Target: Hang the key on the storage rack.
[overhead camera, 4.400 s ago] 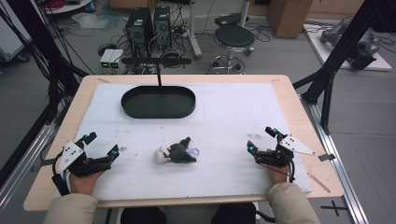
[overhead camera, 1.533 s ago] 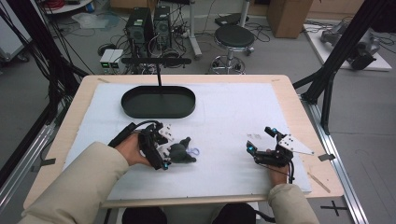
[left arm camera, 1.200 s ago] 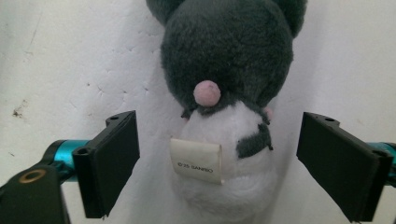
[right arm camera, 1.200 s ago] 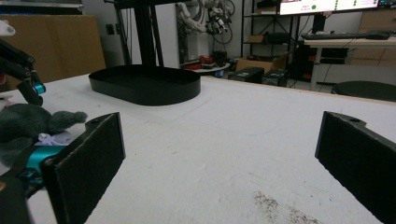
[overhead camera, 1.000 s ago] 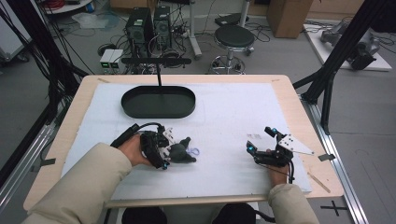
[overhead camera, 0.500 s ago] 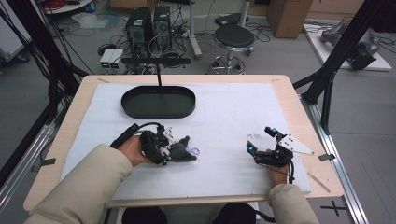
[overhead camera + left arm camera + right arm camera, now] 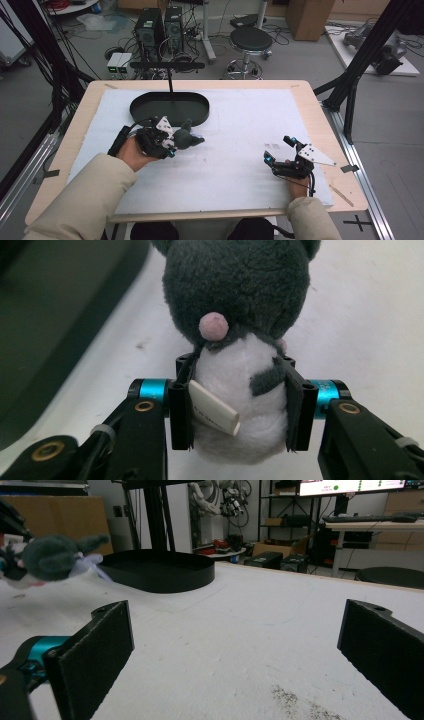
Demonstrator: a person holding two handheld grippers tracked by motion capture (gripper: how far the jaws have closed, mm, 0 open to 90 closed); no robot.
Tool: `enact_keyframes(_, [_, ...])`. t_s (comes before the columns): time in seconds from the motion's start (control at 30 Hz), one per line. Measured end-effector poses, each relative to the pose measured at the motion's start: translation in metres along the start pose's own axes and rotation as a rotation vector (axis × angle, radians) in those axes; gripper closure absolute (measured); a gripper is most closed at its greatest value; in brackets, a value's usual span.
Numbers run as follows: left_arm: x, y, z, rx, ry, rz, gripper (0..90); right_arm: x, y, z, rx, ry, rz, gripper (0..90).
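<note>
Grey plush mouse (image 7: 240, 340) sits pinched between the left gripper (image 7: 239, 405) jaws — white belly squeezed.

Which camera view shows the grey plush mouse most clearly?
The left gripper view: the plush mouse is close up, its white belly clamped between the left gripper jaws. The high view shows it small beside the black tray. The right gripper view shows it far off, at the edge.

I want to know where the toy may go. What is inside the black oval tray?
The black oval tray looks empty. The plush mouse, in the left gripper, hides a little of its near rim.
</note>
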State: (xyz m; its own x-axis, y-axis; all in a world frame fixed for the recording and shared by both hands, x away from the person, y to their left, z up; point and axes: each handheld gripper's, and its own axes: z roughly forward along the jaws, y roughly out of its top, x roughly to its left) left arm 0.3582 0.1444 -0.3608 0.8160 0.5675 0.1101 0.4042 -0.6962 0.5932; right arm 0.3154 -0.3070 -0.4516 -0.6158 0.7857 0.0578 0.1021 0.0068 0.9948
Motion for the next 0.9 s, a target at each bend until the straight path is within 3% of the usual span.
enact_keyframes(0.13, [0.008, -0.002, -0.009, -0.035, 0.041, -0.048, 57.3, 0.000, 0.000, 0.000, -0.001, -0.001, 0.001, 0.6])
enact_keyframes(0.33, [0.028, -0.011, -0.029, -0.136, 0.121, -0.192, 57.2, 0.000, 0.000, 0.000, 0.001, -0.002, 0.003, 0.6])
enact_keyframes(0.37, [0.028, -0.011, -0.029, -0.136, 0.121, -0.192, 57.2, 0.000, 0.000, 0.000, 0.001, -0.002, 0.003, 0.6])
enact_keyframes(0.53, [0.039, -0.018, -0.042, -0.207, 0.215, -0.272, 57.2, 0.000, 0.000, 0.000, 0.001, -0.001, 0.003, 0.6])
enact_keyframes(0.63, [0.042, -0.020, -0.045, -0.228, 0.235, -0.291, 57.2, 0.000, 0.000, 0.000, 0.001, -0.001, 0.003, 0.6])
enact_keyframes(0.8, [0.056, -0.028, -0.056, -0.315, 0.283, -0.361, 57.3, 0.000, 0.000, 0.000, 0.001, -0.001, 0.004, 0.6])
enact_keyframes(0.9, [0.062, -0.029, -0.061, -0.318, 0.303, -0.377, 57.2, 0.000, 0.000, 0.000, 0.001, -0.001, 0.004, 0.6])
